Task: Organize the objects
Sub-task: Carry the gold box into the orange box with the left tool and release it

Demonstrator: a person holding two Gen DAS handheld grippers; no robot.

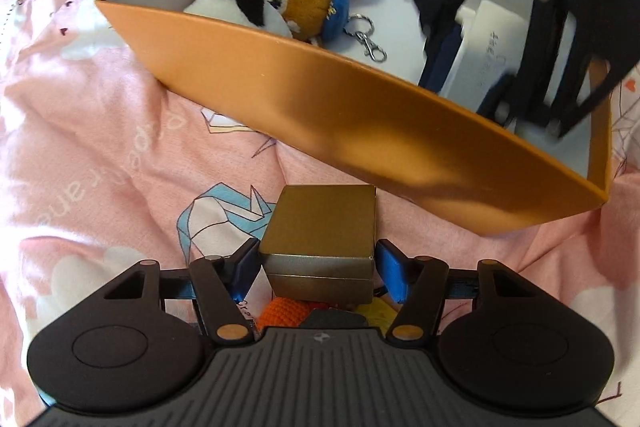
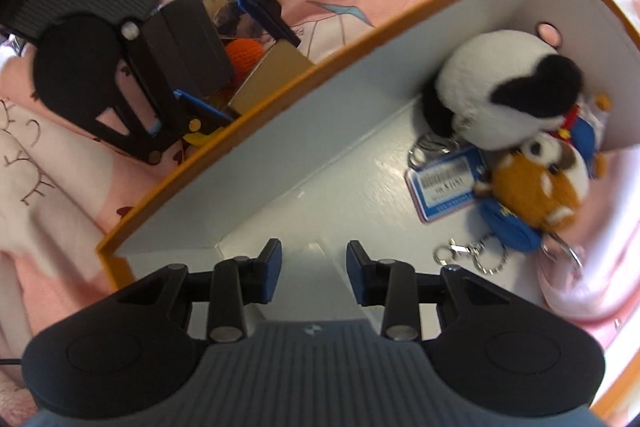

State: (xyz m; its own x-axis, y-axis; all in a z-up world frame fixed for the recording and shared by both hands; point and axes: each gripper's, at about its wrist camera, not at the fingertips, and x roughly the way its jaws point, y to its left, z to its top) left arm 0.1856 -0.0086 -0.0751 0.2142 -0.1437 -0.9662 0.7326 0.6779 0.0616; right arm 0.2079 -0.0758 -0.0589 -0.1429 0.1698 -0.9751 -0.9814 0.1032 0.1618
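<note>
A: Where does the gold box (image 1: 320,239) sit?
B: On the pink bedspread (image 1: 100,147), just outside the near wall of the orange tray (image 1: 320,99); the left gripper (image 1: 318,267) straddles it, fingers spread to its two side faces, pads touching or all but touching; whether they already press I cannot tell.
A: And the way in?
B: The tray lies straight ahead of those fingers, beyond the box, with its long wall running across their line; so, as I judge it, the box must rise over that wall and go forward.
A: The other hand?
B: The right gripper (image 2: 314,269) hangs inside the tray at the end away from the toys; a white box (image 1: 492,39) shows between its fingers in the left view; firm grip or not, I cannot tell.
A: What is in there?
B: A panda plush (image 2: 500,95) and a brown plush (image 2: 536,191) in the far corner; the floor between stays free; the left hand is nearer the gold box.
</note>
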